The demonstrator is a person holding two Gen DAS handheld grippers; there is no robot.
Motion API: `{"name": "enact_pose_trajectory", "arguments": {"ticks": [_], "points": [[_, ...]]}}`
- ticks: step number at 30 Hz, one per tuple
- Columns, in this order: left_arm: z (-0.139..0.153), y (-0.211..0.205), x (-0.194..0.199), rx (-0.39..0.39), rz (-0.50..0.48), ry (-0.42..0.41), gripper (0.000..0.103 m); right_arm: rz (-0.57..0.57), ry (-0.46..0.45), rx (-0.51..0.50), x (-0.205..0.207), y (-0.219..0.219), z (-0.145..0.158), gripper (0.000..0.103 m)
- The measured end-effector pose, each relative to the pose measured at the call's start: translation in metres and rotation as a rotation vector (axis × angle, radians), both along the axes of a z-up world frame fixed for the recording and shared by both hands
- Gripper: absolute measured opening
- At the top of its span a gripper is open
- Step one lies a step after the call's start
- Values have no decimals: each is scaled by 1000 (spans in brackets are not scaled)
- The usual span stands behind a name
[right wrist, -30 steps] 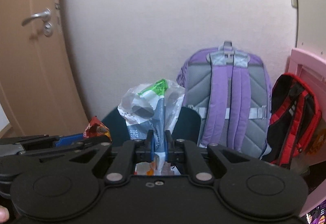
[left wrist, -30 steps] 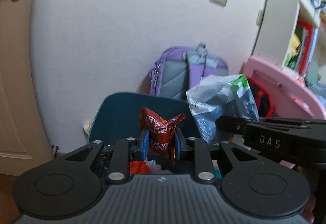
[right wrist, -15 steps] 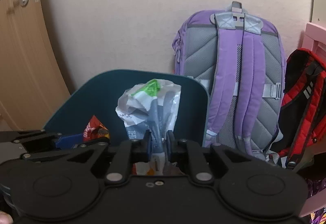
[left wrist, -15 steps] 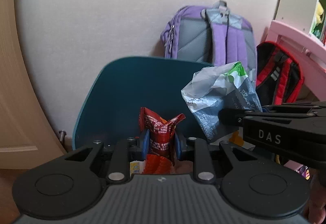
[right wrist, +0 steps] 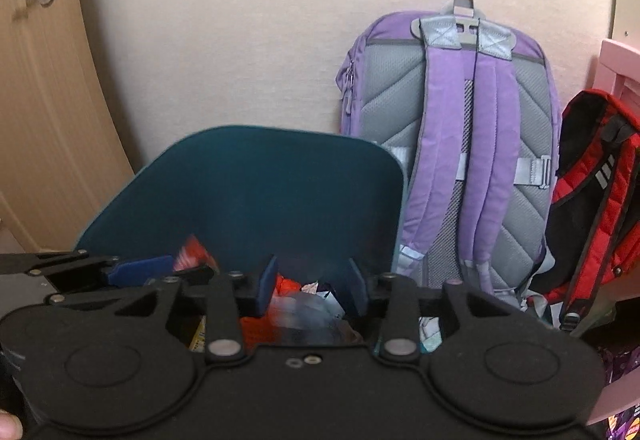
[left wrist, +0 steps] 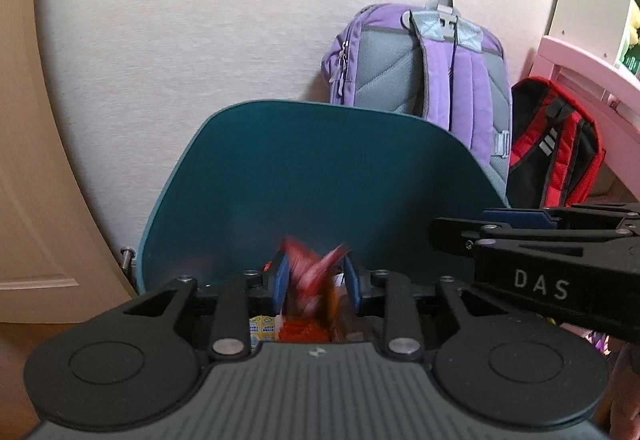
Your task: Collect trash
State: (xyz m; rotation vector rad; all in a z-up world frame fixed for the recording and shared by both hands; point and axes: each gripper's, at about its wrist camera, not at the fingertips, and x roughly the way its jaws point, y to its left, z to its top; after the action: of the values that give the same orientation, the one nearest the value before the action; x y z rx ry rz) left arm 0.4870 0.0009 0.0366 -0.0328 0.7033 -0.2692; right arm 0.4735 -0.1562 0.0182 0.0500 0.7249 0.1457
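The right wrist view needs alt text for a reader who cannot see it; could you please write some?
The right gripper, whose jaws have just been opening, stands open with nothing between them above a teal bin holding blurred trash. A purple backpack and a red backpack lean on the wall behind; the left gripper enters from the left.

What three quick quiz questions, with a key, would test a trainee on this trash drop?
1. True or false: the right claw is clamped on a bottle.
2. What leans on the wall behind the teal bin lid? A: purple backpack; B: guitar; C: ladder.
3. Fill in: the wrapper between the pads of the left claw is ___.
Key: 1 false: it is open with nothing gripped, and its jaws have just been opening. 2 A. 3 red: it looks blurred and loose, and those jaws have just been opening too.
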Motion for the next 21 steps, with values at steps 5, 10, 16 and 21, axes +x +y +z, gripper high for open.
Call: {"name": "enact_pose_trajectory", "arguments": {"ticks": [5,10,16,21], "points": [[11,5,-16,-2,33,-18,59,-2,-35,6,-18,-5,15,52],[25,15,-43,-41,42,-65,71,8,-69,18,-39,-10,29,60],[46,17,-80,-42,45,-126,79,29,-130,35,-75,-18,49,67],[63,20,-112,-44,48,-165,82,56,-182,64,-106,-23,65,79]]}}
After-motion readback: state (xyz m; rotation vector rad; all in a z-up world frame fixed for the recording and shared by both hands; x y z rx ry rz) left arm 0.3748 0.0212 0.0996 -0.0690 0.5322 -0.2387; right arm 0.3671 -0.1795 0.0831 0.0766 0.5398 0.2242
